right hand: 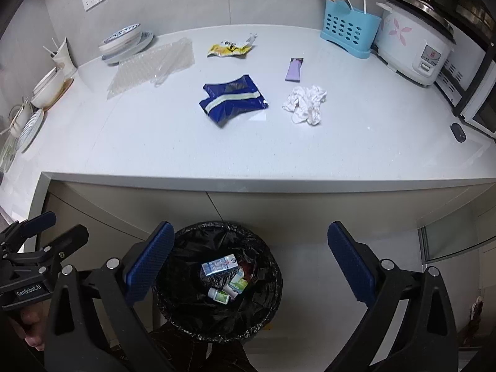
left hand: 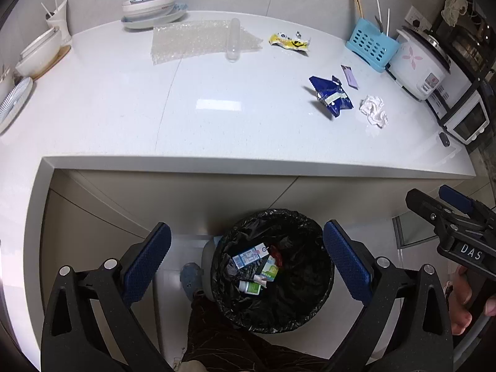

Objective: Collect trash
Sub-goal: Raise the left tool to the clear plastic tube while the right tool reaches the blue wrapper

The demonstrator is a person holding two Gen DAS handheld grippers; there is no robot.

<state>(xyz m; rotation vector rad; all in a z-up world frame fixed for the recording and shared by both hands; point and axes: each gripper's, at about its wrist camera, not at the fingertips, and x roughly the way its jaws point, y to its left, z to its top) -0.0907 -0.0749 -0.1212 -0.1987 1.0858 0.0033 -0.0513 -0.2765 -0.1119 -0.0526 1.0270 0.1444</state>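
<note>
Below the tabletop's (right hand: 279, 161) front edge, on the floor, a bin lined with a black bag (right hand: 217, 282) stands right under both tools — handy for dropping things straight off the edge. It already holds a small carton, a green-and-white packet and a little bottle, so part of the job looks done.

Both tools hang over the bin mouth, pointed steeply down. The left hand-held gripper (left hand: 246, 266) is spread wide with nothing between its blue pads; the right hand-held gripper (right hand: 249, 266) is likewise released and empty. Neither touches the bin.

What remains lies up on the tabletop, well apart from the bin: a blue wrapper (right hand: 232, 100) near the middle, a crumpled white tissue (right hand: 305, 104) just to its right, a small purple packet (right hand: 294, 68) behind the tissue, a yellow wrapper (right hand: 229, 49) further back, and a sheet of bubble wrap (right hand: 155, 63) with a clear tube lying on it, seen best from the left wrist. The stacked dishes (right hand: 124, 45), blue utensil caddy (right hand: 348, 31) and rice cooker (right hand: 415, 46) line the back and sides — probably kept there, not rubbish.

The blue wrapper and tissue sit closest, so they seem the natural next picks; the wrapper is puffed and light, and may slip unless pinched firmly.
</note>
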